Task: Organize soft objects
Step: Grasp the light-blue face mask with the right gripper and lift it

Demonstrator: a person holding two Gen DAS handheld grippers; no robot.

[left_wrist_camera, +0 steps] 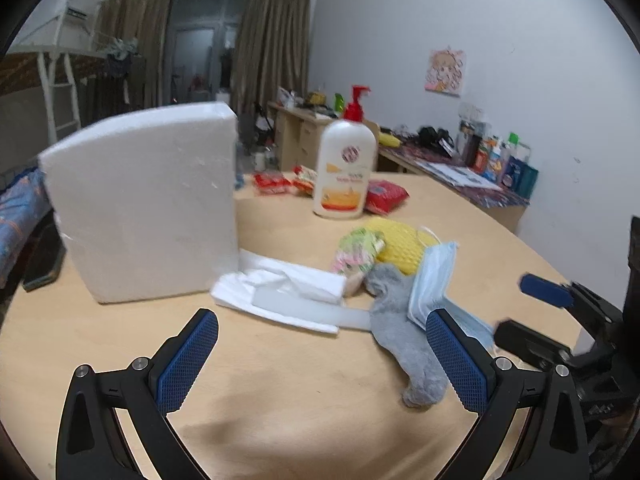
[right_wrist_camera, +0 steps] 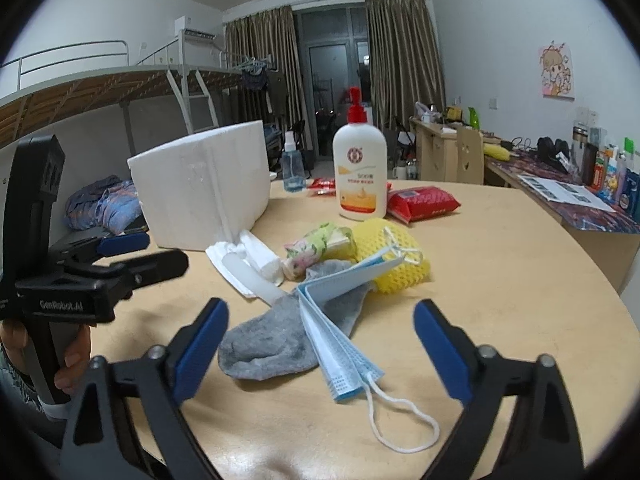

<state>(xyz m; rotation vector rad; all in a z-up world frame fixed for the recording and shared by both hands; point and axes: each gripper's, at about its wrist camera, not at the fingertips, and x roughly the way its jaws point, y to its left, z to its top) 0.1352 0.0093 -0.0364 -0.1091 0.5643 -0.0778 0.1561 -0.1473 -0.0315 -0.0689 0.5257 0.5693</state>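
Left wrist view: the left gripper (left_wrist_camera: 322,354) is seen with jaws spread wide, nothing between the pads, held above bare bench (left_wrist_camera: 280,400). The soft pile is found from 12 to 2 o'clock of the jaws. A grey sock (left_wrist_camera: 404,336) is laid just inside the right-hand pad, and a folded blue face mask (left_wrist_camera: 434,280) is rested on it. Behind these, a yellow mesh sponge (left_wrist_camera: 400,246) and a floral cloth roll (left_wrist_camera: 358,254) are pressed together. White foam wrap (left_wrist_camera: 288,290) is spread at 12 o'clock, touching the foot of a white foam box (left_wrist_camera: 144,200) stood at 11 o'clock. A lotion pump bottle (left_wrist_camera: 346,168) is stood upright further back, with a red packet (left_wrist_camera: 384,196) just beside it. The right gripper (left_wrist_camera: 520,312) is seen at 3 o'clock, jaws apart. The picture is blurred.

Right wrist view: the right gripper (right_wrist_camera: 320,344) is shown with jaws spread and nothing pinched; the face mask (right_wrist_camera: 336,336) and the sock (right_wrist_camera: 272,344) are lain between the pads on the bench (right_wrist_camera: 500,280), no pad contact visible. The mask's ear loop (right_wrist_camera: 404,424) is trailed towards 5 o'clock. The sponge (right_wrist_camera: 396,256) and cloth roll (right_wrist_camera: 316,246) are placed at 12 o'clock, the foam wrap (right_wrist_camera: 244,264) at 11, the foam box (right_wrist_camera: 204,188) beyond it. The bottle (right_wrist_camera: 360,172) and red packet (right_wrist_camera: 424,202) are set at 12 to 1 o'clock. The left gripper (right_wrist_camera: 156,252) is held at 9 o'clock by a hand (right_wrist_camera: 68,356), jaws apart.
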